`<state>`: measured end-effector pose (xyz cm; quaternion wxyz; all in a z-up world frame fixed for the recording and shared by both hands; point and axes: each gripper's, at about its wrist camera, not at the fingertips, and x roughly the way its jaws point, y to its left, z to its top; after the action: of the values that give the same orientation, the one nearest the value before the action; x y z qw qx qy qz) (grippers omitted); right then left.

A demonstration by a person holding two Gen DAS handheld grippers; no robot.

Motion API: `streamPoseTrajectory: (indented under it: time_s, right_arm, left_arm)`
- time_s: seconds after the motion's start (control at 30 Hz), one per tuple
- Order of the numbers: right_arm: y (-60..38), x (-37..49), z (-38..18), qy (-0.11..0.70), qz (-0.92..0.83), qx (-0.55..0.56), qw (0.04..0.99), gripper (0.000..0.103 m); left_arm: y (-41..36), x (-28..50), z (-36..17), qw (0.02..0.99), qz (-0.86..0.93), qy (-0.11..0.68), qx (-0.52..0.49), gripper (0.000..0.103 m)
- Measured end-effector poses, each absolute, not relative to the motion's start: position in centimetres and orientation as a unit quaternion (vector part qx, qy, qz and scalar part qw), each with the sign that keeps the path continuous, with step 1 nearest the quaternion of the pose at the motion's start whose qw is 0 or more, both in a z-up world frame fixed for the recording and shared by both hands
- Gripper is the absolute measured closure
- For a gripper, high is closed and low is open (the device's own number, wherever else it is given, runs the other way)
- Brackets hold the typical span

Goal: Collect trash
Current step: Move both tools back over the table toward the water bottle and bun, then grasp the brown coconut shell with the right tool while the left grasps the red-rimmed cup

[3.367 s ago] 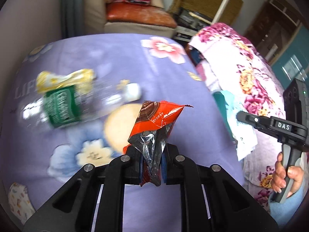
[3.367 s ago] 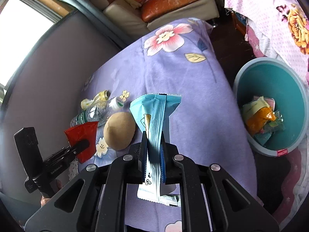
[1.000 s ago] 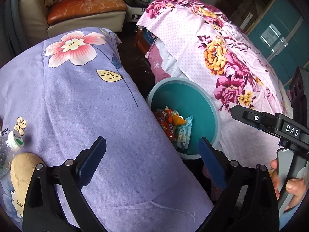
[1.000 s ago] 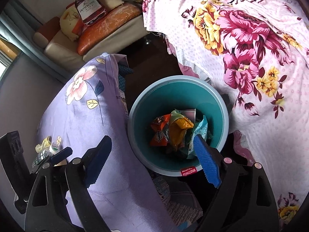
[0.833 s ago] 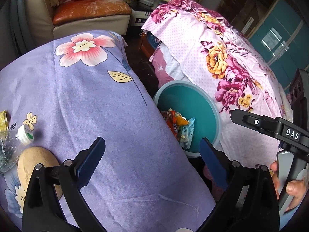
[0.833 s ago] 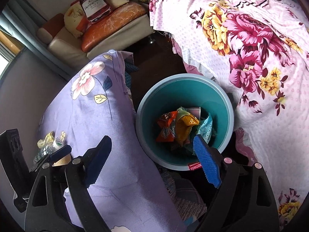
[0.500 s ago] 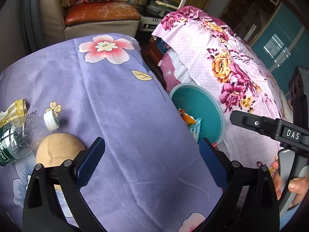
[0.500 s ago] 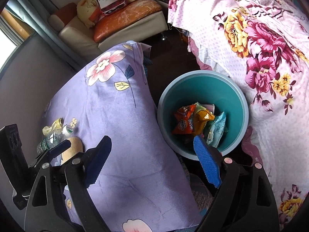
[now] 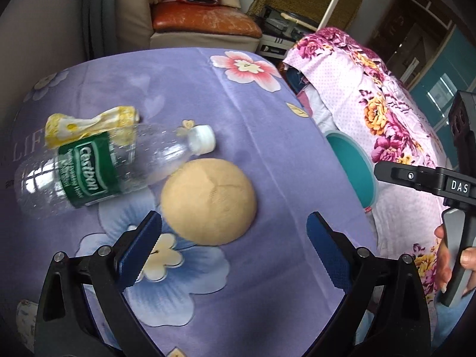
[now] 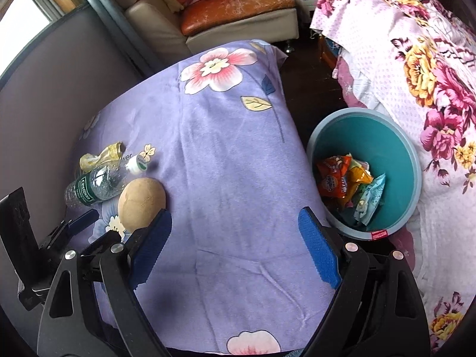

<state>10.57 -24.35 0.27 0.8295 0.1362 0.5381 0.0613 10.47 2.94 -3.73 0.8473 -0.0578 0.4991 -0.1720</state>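
Observation:
A tan round lump [image 9: 209, 200] lies on the purple flowered cloth [image 9: 267, 136], beside a clear plastic bottle [image 9: 89, 169] with a green label and a crumpled yellow wrapper [image 9: 89, 122]. My left gripper [image 9: 235, 247] is open and empty, just in front of the tan lump. My right gripper [image 10: 235, 245] is open and empty above the cloth, between the tan lump [image 10: 141, 202] and the teal bin [image 10: 395, 136]. The bin holds several wrappers [image 10: 348, 181]. The bottle [image 10: 95, 186] and yellow wrapper [image 10: 99, 156] also show in the right wrist view.
A bed with a pink flowered cover [image 10: 416, 59] stands right of the bin. A sofa with an orange cushion [image 9: 202, 20] is at the back. The bin's rim [image 9: 354, 166] shows past the cloth's right edge. A grey wall [image 10: 59, 74] borders the left.
Both grippers dropped their wrappers into the bin and now stand open. Both views have swung left from the bin back to the cloth; the left gripper is now at the tan lump.

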Motion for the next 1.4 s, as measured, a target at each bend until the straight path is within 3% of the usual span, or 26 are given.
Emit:
streamPoseTrajectory:
  time_s: [0.5,0.83,1.1,1.2,1.27,1.4]
  right_arm:
    - [-10.4,13.5,-3.6,0.585,0.136,0.035,0.799,0.020]
    - [-4.2,15.0,-7.3,0.592,0.137,-0.045,0.793,0.020]
    - [-4.4,14.5,-7.7,0.573,0.155,-0.027,0.805,0.018]
    - [-5.7,14.5,-6.5,0.565,0.166,-0.001,0.808,0.032]
    - [-6.2,14.5,-5.9,0.564,0.174,0.003,0.807,0.053]
    - [-5.6,14.6,-5.5,0.573,0.179,-0.037,0.799,0.055]
  left_arm:
    - [15.4,8.6,-6.6,0.847,-0.090,0.516,-0.090,0.005]
    - [18.7,8.0,-7.8,0.844,-0.070,0.521,-0.102,0.005]
    - [18.6,8.3,-8.6,0.838,-0.072,0.528,-0.115,0.005]
    - [18.2,8.3,-8.7,0.836,-0.077,0.530,-0.119,0.005]
    - [17.6,8.2,-8.7,0.837,-0.079,0.530,-0.115,0.005]
    - [16.9,8.2,-8.5,0.839,-0.079,0.527,-0.109,0.005]
